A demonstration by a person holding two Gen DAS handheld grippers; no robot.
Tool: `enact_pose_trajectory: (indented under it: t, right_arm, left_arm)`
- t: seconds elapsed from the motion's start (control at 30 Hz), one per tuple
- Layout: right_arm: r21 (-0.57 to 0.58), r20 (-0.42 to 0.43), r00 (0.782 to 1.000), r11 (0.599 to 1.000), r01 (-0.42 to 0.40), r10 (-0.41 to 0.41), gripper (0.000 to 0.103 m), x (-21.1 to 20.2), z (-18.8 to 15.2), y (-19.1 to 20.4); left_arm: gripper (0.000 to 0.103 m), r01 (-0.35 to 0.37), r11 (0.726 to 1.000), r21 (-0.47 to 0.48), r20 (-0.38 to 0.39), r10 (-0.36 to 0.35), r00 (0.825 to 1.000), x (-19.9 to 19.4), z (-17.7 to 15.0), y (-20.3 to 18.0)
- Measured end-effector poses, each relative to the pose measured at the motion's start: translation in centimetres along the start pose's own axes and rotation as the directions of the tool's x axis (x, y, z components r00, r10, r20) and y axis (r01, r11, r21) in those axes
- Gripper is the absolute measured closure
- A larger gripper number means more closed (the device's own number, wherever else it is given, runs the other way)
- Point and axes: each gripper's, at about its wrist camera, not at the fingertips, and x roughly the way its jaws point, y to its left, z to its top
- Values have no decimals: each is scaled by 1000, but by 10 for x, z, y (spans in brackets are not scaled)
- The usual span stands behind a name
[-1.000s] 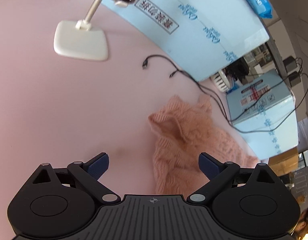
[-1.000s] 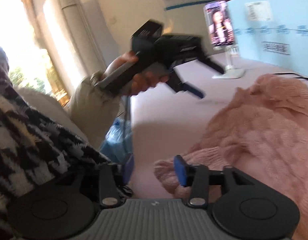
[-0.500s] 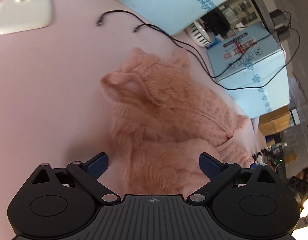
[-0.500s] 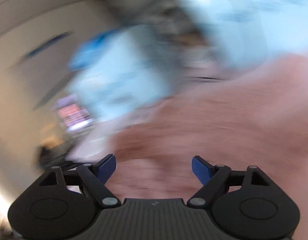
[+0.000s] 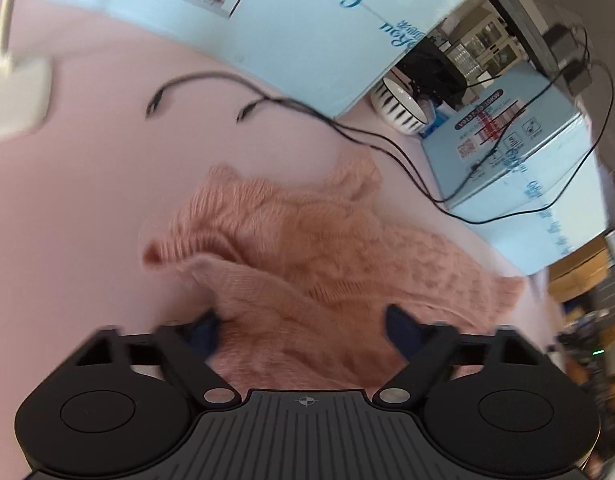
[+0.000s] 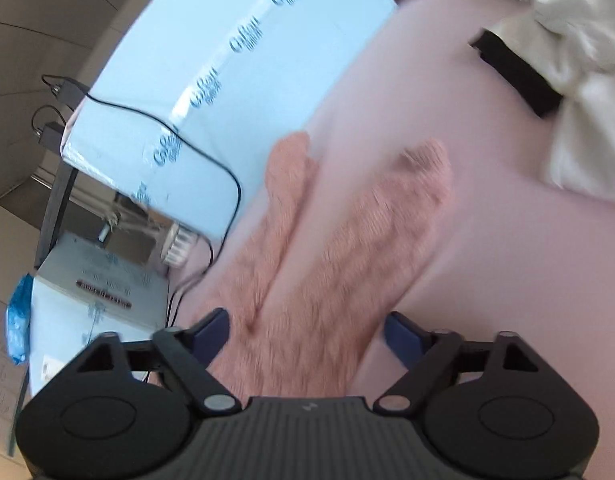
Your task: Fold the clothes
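A pink knitted sweater [image 5: 307, 248] lies crumpled on the pink table [image 5: 87, 184]. My left gripper [image 5: 303, 330] is open and low over its near edge, with knit bunched between the blue fingertips [image 5: 205, 332]. In the right wrist view the sweater [image 6: 331, 248] stretches away with two sleeves pointing to the far side. My right gripper [image 6: 307, 334] is open above its near end, jaws wide on either side of the knit. Both views are motion-blurred.
Light blue cartons [image 5: 291, 28] line the table's far side, with black cables [image 5: 347, 132] trailing past the sweater. A white phone-stand base [image 5: 11, 100] sits at far left. A striped bowl [image 5: 399, 108] stands between cartons. A white and black garment [image 6: 563, 64] lies at far right.
My left gripper has moved forward and down onto the sweater's edge. My right gripper opened wide, swung away from the person's side and now faces along the sweater toward the cartons.
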Motion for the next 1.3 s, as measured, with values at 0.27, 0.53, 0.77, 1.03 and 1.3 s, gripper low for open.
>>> enact_pose_trajectory:
  t: [0.27, 0.53, 0.77, 1.03, 1.3]
  right_arm:
    - [-101, 71, 994, 991, 87, -80, 96, 19, 19, 1]
    - [-343, 141, 985, 928, 145, -102, 31, 15, 6, 27]
    - [-580, 140, 977, 813, -53, 163, 20, -41, -24, 55]
    - [-479, -497, 781, 632, -610, 377, 22, -8, -94, 108]
    - [-483, -697, 685, 566, -668, 212, 75, 46, -184, 177]
  left_arm:
    - [82, 10, 997, -81, 42, -6, 999, 20, 29, 15]
    - [20, 128, 986, -110, 24, -126, 992, 13, 39, 29]
    - [7, 48, 998, 34, -56, -46, 997, -48, 13, 40]
    - [7, 94, 987, 131, -172, -71, 983, -79, -40, 38]
    - [7, 114, 983, 144, -157, -91, 983, -78, -53, 31]
